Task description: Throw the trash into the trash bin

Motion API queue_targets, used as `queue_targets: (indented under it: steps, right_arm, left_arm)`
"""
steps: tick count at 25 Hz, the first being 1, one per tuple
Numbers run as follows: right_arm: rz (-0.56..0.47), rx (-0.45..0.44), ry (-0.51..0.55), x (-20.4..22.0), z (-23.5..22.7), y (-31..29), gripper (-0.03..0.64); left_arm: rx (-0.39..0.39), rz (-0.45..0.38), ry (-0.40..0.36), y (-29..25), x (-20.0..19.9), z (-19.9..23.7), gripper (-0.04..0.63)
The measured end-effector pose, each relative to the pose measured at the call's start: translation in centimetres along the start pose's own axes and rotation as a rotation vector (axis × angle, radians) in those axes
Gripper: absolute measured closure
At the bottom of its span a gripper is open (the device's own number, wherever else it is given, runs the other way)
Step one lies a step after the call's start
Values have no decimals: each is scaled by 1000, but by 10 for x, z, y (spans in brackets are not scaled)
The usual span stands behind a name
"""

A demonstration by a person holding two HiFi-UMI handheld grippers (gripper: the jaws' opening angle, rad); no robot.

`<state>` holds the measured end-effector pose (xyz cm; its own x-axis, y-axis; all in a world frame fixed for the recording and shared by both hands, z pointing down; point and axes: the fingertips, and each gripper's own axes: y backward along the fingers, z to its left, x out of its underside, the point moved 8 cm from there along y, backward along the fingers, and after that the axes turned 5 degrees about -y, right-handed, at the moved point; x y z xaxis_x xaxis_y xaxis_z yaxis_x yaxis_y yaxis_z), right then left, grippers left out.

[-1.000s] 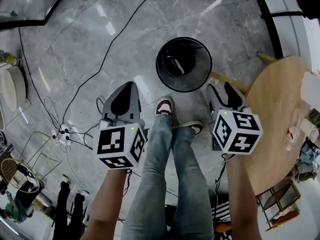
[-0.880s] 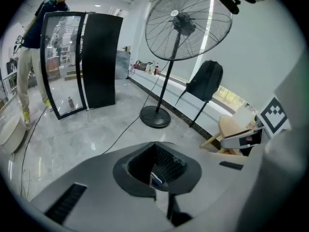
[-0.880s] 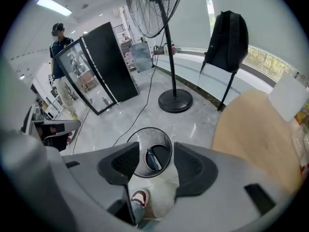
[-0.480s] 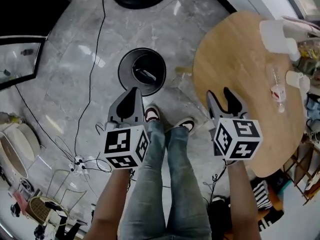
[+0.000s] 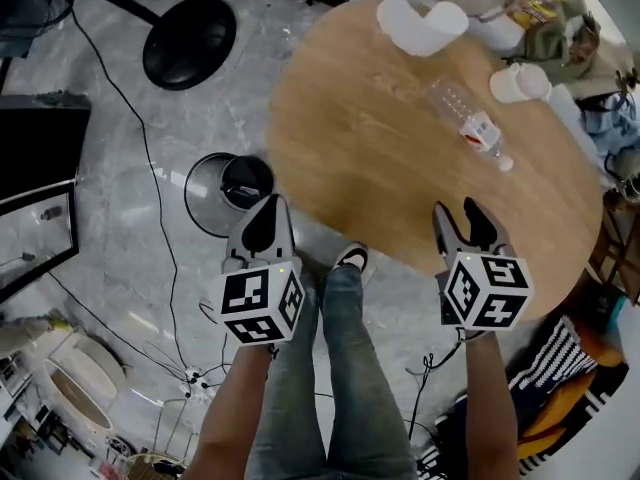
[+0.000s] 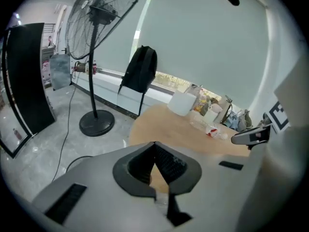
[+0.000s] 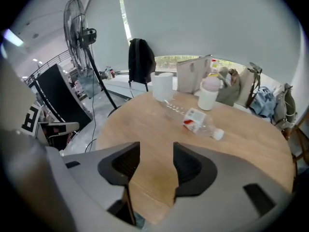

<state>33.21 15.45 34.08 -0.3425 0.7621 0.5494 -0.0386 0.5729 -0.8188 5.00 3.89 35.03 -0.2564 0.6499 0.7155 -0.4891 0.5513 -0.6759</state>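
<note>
The left claw (image 5: 270, 208) is closed, its jaws meeting at the tips with nothing between them, as the left gripper view (image 6: 154, 146) shows. In the head view it hangs over the floor (image 5: 120, 118), level with the near rim of the bin (image 5: 205, 203). The round black bin stands on the floor just beside the edge of the round wooden tabletop (image 5: 370, 148). The right claw (image 5: 459, 213) is wide and empty, and in its own view (image 7: 157, 153) only bare tabletop shows through the gap. It is held over the near edge of the tabletop. The bottle (image 5: 470, 123), clear plastic with a red-and-white label and a white cap, lies on its side on the tabletop (image 7: 145, 129), well ahead of the right claw and apart from both claws; the right gripper view shows it too (image 7: 198, 121). A white cup (image 5: 515, 83) stands near it. A fan base (image 5: 190, 43) rests on the floor beyond the bin. The person's jeans (image 5: 330, 388) show between the two arms.
</note>
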Motion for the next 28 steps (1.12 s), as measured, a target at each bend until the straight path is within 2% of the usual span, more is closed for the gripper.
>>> queue_targets:
  steps: [6,12,20,28]
  right_arm:
    - [6,63,17,-9,-82,8,393]
    - [40,71,93,-20,-134,-11,391]
    - [110,33,338,-34,-166,-47,388]
    - [206,-92,516,-42,-171,-77,388]
  left_arm:
    - [79,14,-44,-44,-12,-76,586]
    - [106,37,-80,-83,-15,-120,586]
    - [81,35,-112,-106,-24,-138,586]
    - [23,78,-130,-96,-18,-125,586]
